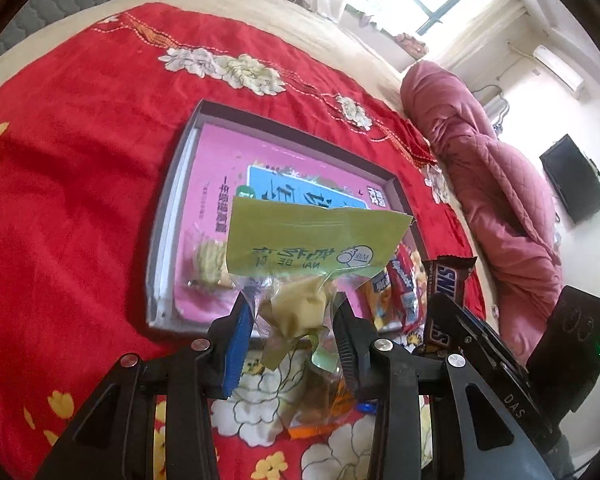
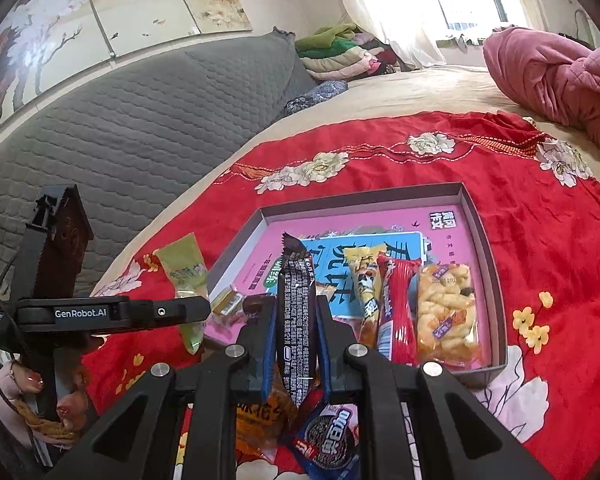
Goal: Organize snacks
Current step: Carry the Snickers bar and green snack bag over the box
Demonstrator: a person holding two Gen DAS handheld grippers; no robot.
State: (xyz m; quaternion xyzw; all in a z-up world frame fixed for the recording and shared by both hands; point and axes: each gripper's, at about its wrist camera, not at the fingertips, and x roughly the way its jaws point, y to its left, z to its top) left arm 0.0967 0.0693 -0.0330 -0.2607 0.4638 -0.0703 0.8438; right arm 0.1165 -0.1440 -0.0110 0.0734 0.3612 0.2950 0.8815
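Note:
My left gripper [image 1: 294, 316] is shut on a green snack packet [image 1: 312, 246] and holds it above the near edge of the grey box [image 1: 168, 208] with a pink lining. The same packet shows in the right wrist view [image 2: 184, 276]. My right gripper [image 2: 296, 316] is shut on a brown Snickers bar [image 2: 294, 308], held upright over the box's near edge [image 2: 496, 276]; it also shows in the left wrist view [image 1: 446, 284]. Inside the box lie a yellow bar [image 2: 366, 292], a red bar [image 2: 396, 308] and a puffed-rice packet [image 2: 446, 312] side by side.
Loose snacks lie on the red flowered cloth [image 2: 560, 264] below my right gripper: an Oreo pack [image 2: 332, 444] and an orange packet [image 2: 260, 416]. A small wrapped sweet [image 2: 228, 300] lies by the box's left edge. A pink quilt [image 1: 492, 184] lies beyond; a grey headboard [image 2: 120, 128] stands left.

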